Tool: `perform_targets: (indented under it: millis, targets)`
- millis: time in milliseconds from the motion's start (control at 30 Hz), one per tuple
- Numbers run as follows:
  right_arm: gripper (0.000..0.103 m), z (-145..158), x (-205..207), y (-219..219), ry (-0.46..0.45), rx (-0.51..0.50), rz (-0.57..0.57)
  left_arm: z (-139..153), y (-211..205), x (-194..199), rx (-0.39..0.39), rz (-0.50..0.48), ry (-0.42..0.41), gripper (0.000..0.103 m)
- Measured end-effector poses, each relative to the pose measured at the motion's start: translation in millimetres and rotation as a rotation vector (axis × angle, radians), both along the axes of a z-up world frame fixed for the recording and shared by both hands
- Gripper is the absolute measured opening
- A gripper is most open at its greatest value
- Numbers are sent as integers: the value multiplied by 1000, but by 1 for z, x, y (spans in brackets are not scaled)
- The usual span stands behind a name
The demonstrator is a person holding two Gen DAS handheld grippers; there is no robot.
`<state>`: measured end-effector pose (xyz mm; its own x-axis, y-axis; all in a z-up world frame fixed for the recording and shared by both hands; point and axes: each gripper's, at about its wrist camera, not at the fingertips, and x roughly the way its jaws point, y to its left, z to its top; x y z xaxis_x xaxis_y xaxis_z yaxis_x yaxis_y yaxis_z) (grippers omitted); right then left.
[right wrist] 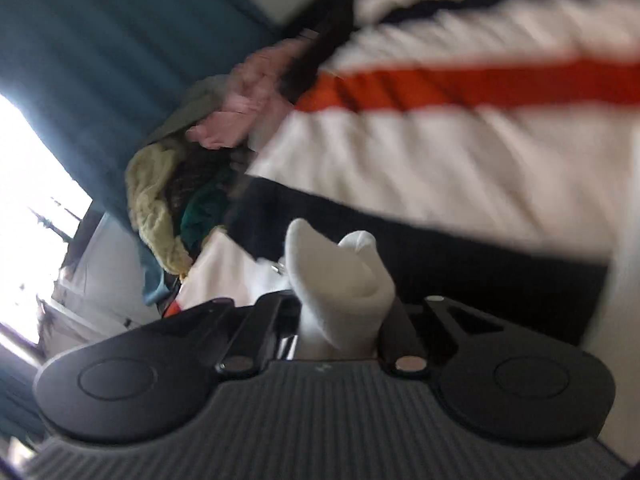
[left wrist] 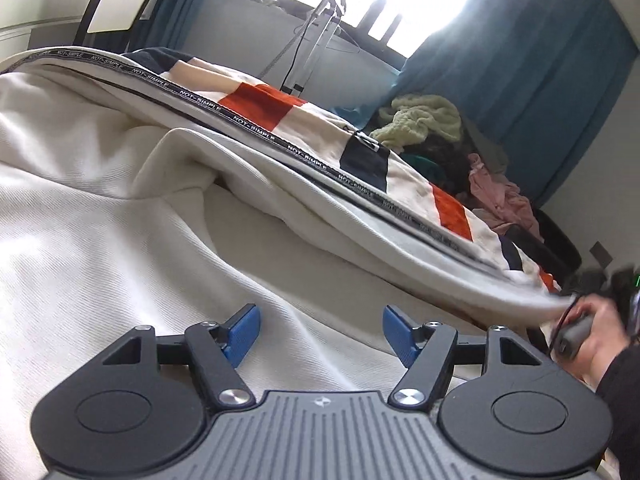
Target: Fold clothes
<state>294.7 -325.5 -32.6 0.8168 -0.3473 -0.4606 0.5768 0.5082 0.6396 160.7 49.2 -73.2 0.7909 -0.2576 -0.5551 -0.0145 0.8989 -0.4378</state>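
A cream garment (left wrist: 100, 220) lies rumpled across a bed cover (left wrist: 260, 100) with red and navy blocks. A black lettered tape (left wrist: 256, 128) runs along the garment's edge. My left gripper (left wrist: 320, 332) hovers low over the cream cloth, open, with nothing between its blue pads (left wrist: 244, 332). At the right edge a hand (left wrist: 596, 332) holds the other gripper where the garment's raised edge ends. In the right wrist view, my right gripper (right wrist: 340, 300) is shut on a bunched fold of cream fabric (right wrist: 340, 268), which hides its fingertips. This view is blurred.
A pile of clothes (left wrist: 424, 120) with a pale yellow knit and a pink garment (left wrist: 496, 192) sits at the bed's far end, also seen as the pile (right wrist: 160, 192). Teal curtains (left wrist: 520, 60) and a bright window stand behind. A white stand (left wrist: 320, 28) rises near the window.
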Motion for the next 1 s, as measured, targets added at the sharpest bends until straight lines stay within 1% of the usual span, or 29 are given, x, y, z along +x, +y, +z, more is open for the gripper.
perform_targets:
  millis: [67,167,267,300,367,433,500,567,633,667,700,767,833,933,1000]
  targets:
    - [11,29,11,2,-19,-52,17,1,1,-1,-3,-1,-7,69]
    - [11,89,34,10,-51,-173,37,4,1,-3,-2,-3,-28,69]
    - [11,145,54,10,-96,-285,54,7,-3,-5,27,-5,-59,69]
    - [11,158,56,11,-103,-321,54,7,-4,-5,29,-11,-59,69]
    - [11,168,51,10,-106,-379,51,6,-5,-4,27,-21,-56,69]
    - [11,156,42,1,-96,-398,38,6,-6,-4,24,-23,-58,69]
    - [11,125,27,-15,-35,-382,9,7,-6,-5,21,-25,-62,69]
    - [11,82,13,-32,53,-335,-12,7,-8,-8,32,-31,-76,69]
    - [11,28,-7,-49,159,-270,-29,8,-10,-11,44,-36,-90,70]
    - [11,3,-18,-56,191,-233,-36,8,-13,-12,63,-44,-102,70]
    - [11,-21,-29,-61,216,-195,-42,9,-16,-13,80,-52,-114,71]
    - [11,-51,-49,-68,201,-129,-48,9,-19,-15,102,-57,-132,71]
    - [11,-55,-57,-73,164,-95,-38,8,-25,-14,136,-59,-128,71]
    - [11,-33,-56,-80,127,-91,4,6,-29,-14,156,-62,-119,71]
    - [11,-16,-62,-81,68,-115,42,8,-31,-15,167,-63,-116,71]
